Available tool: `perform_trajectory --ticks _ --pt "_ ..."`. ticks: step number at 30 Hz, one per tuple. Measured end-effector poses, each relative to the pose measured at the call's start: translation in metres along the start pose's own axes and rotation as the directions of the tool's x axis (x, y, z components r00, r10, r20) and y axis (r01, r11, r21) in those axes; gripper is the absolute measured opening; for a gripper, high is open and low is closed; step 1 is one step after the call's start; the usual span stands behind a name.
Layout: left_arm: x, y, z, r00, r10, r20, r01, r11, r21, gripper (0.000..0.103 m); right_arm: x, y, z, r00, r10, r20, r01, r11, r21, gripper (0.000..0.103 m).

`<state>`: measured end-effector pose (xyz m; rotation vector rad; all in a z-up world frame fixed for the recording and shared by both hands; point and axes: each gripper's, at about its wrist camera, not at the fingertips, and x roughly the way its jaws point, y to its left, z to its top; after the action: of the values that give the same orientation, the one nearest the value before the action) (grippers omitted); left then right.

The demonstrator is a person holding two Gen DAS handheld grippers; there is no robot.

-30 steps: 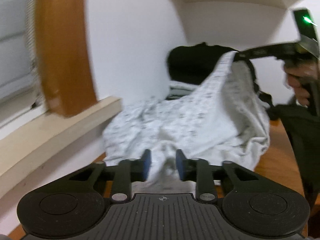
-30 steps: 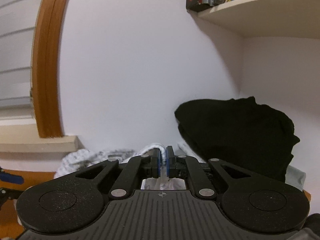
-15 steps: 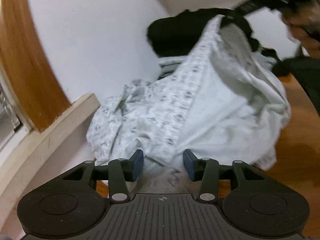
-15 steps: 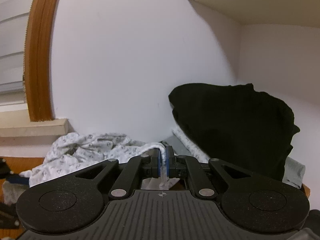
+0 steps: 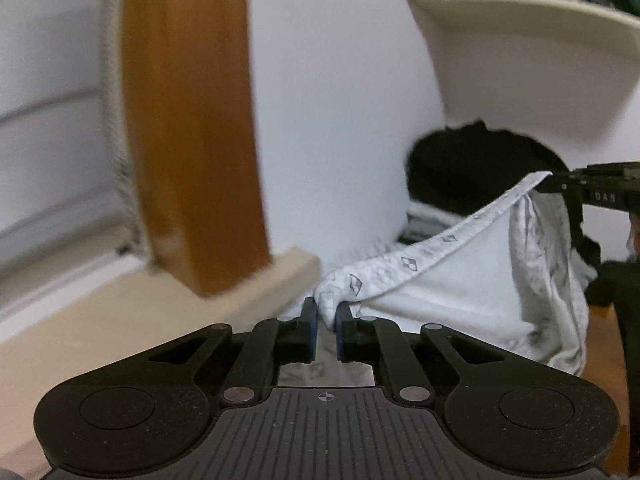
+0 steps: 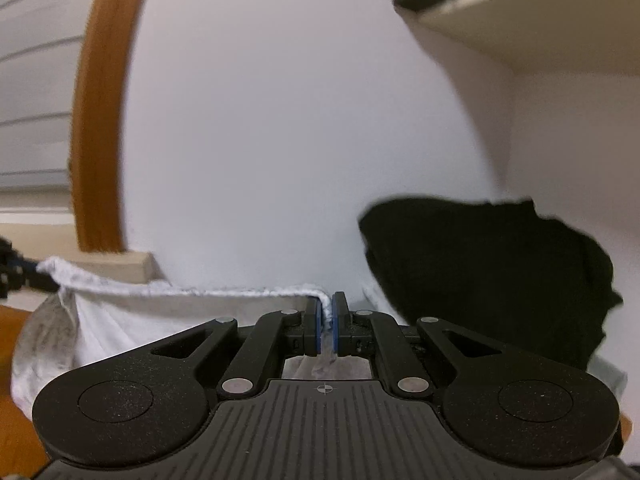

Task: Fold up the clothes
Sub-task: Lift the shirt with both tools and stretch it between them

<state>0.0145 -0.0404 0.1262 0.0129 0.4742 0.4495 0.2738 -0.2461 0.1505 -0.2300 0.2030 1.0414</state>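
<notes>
- White patterned garment (image 5: 448, 292) — lifted off the wooden counter (image 5: 600, 322), hem stretched between both tools, body hanging below.
- Left gripper (image 5: 326, 330): fingers narrow, pinching one hem end.
- Right gripper (image 6: 326, 330): fingers clamped on the other end.
- Long axis: hem runs straight from one pinch to the other; neither hand is nearer.
- Black clothes (image 6: 500, 280): heaped at the counter's far edge, by the wall.

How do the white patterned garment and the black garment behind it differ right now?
The white patterned garment is held off the table, its hem stretched between the left gripper and right gripper; the black garment lies untouched, heaped against the wall. The white one bears small diamond prints; the black one looks plain. Both are unfolded.
</notes>
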Motion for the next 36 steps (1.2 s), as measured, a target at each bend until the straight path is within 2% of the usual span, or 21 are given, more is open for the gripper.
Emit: perform_trajectory --ticks 8,14,21,24,26,30,36 --pt "-0.063 0.038 0.016 0.997 0.028 0.077 -0.024 0.998 -0.049 0.008 -0.036 0.044 0.029 0.996 0.034 0.083 -0.031 0.999 -0.035 0.006" --pt "-0.129 0.069 0.018 0.984 0.064 0.167 -0.05 0.995 -0.086 0.008 -0.07 0.083 0.06 0.989 0.056 0.136 -0.044 0.995 -0.086 0.006" --pt "-0.234 0.096 0.017 0.95 0.12 0.287 -0.087 0.988 -0.124 0.008 -0.129 0.151 0.116 0.957 0.113 0.269 -0.065 0.981 -0.183 0.006" --pt "-0.258 0.099 0.008 0.952 0.135 0.274 -0.111 0.988 -0.103 0.008 -0.144 0.173 0.134 0.945 0.136 0.298 -0.074 0.975 -0.211 0.006" --pt "-0.262 0.102 0.0 0.957 0.149 0.251 -0.128 0.987 -0.098 0.008 -0.144 0.188 0.139 0.945 0.147 0.293 -0.076 0.968 -0.241 0.006" --pt "-0.246 0.11 -0.019 0.971 0.155 0.184 -0.137 0.985 -0.108 0.008 -0.118 0.206 0.132 0.961 0.162 0.224 -0.098 0.957 -0.272 0.006" --pt "-0.185 0.119 -0.044 0.991 0.113 0.066 -0.103 0.985 -0.136 0.008 -0.052 0.208 0.086 0.984 0.169 0.056 -0.149 0.955 -0.256 0.006"
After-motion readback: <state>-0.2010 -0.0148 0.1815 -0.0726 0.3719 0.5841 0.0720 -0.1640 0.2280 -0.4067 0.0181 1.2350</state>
